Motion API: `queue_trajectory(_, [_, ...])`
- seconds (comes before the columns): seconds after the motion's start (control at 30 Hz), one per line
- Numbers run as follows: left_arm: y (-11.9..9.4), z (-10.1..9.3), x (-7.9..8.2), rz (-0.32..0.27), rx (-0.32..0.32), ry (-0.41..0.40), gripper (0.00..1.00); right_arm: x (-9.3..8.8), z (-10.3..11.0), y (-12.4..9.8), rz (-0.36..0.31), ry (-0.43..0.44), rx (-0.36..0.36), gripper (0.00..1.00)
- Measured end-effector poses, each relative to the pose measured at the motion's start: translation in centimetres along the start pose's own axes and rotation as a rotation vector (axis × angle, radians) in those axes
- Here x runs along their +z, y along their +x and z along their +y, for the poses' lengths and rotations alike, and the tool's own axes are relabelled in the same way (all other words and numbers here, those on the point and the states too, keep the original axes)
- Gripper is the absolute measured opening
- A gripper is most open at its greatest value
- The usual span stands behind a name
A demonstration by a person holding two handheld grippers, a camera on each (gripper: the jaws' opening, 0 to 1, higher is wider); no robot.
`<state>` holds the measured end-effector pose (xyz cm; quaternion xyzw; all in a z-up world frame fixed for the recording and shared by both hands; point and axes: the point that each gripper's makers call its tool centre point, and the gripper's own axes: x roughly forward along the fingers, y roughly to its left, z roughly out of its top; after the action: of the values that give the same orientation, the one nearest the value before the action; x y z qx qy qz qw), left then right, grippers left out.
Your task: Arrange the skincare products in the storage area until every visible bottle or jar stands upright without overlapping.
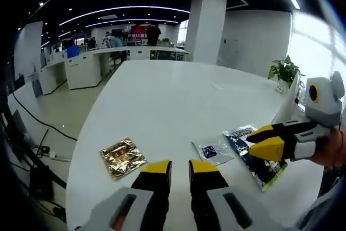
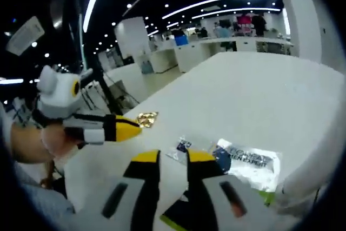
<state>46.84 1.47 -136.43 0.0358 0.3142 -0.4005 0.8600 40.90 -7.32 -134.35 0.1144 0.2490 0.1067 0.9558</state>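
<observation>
Nearest the lens in the left gripper view, the left gripper [image 1: 179, 167] hung with its yellow-tipped jaws a narrow gap apart, holding nothing.

Workspace, largest item first:
1. The long white table [image 1: 178, 96] carried everything.
2. The dark blue and white printed sachet [image 1: 254, 152] lay flat on the table; part of it was hidden under the right gripper.
3. The crinkled gold foil sachet [image 1: 122, 157] lay flat, well apart from the blue sachet, beyond the left gripper.
4. The small clear sachet with a blue patch [image 1: 212, 151] lay flat just beside the blue sachet, possibly touching it.

The right gripper [image 2: 173, 157] held nothing, its jaws slightly parted; from the left gripper view it hovered over the blue sachet.

No bottle or jar was visible, so judged progress was nil.

Procedure note: flat packs offer little edge. Approach low, pinch one free edge, and lift the clear sachet away from the blue sachet first to avoid dragging both.
</observation>
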Motion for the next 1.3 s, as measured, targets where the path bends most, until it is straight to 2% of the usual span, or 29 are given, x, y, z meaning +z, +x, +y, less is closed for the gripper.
queue_trajectory(0.07, [-0.1, 0.7, 0.1, -0.004, 0.011, -0.005, 0.22, -0.2, 0.5, -0.5, -0.003, 0.014, 0.017, 0.17])
queue_trajectory(0.1, [-0.2, 1.7, 0.5, -0.013, 0.021, -0.032, 0.23, -0.3, 0.8, -0.8, -0.004, 0.011, 0.024, 0.17])
queue_trajectory(0.2, [-0.4, 3.5, 1.4, -0.043, 0.055, -0.075, 0.32, -1.5, 1.3, -1.6, 0.014, -0.024, 0.029, 0.17])
queue_trajectory(0.3, [-0.4, 5.3, 2.3, -0.069, 0.092, -0.113, 0.48, -2.3, 1.9, -2.2, 0.019, -0.006, 0.043, 0.17])
queue_trajectory(0.4, [-0.4, 6.0, 2.3, -0.055, 0.105, -0.13, 0.54, -2.5, 2.2, -2.6, 0.015, 0.006, 0.048, 0.17])
queue_trajectory(0.43, [-0.2, 7.0, 2.3, -0.039, 0.148, -0.122, 0.56, -2.6, 2.5, -2.9, 0.011, 0.007, 0.05, 0.17])
queue_trajectory(0.5, [0.0, 7.5, 2.2, -0.026, 0.162, -0.127, 0.63, -2.7, 2.6, -3.0, 0.012, 0.001, 0.049, 0.17])
queue_trajectory(0.57, [0.3, 7.7, 1.9, 0.003, 0.173, -0.137, 0.66, -2.7, 2.5, -3.1, 0.012, 0.0, 0.046, 0.17])
queue_trajectory(0.67, [1.1, 8.3, 1.3, 0.096, 0.204, -0.144, 0.66, -2.8, 2.5, -3.3, 0.008, 0.009, 0.038, 0.17])
queue_trajectory(0.87, [2.3, 8.0, 0.9, 0.204, 0.198, -0.213, 0.73, -3.1, 3.1, -3.6, 0.011, -0.007, 0.041, 0.17])
queue_trajectory(0.97, [2.7, 8.6, 0.2, 0.297, 0.231, -0.2, 0.73, -3.5, 3.2, -3.8, 0.017, -0.008, 0.042, 0.17])
queue_trajectory(1.13, [3.3, 8.8, 0.4, 0.34, 0.244, -0.248, 0.74, -3.4, 3.4, -4.3, 0.004, -0.01, 0.042, 0.17])
queue_trajectory(1.2, [3.6, 8.5, 0.2, 0.379, 0.238, -0.284, 0.74, -3.3, 3.3, -4.6, -0.007, -0.032, 0.025, 0.17])
queue_trajectory(1.3, [3.9, 8.6, 0.1, 0.402, 0.256, -0.284, 0.72, -2.9, 3.0, -5.1, -0.03, -0.049, 0.001, 0.19])
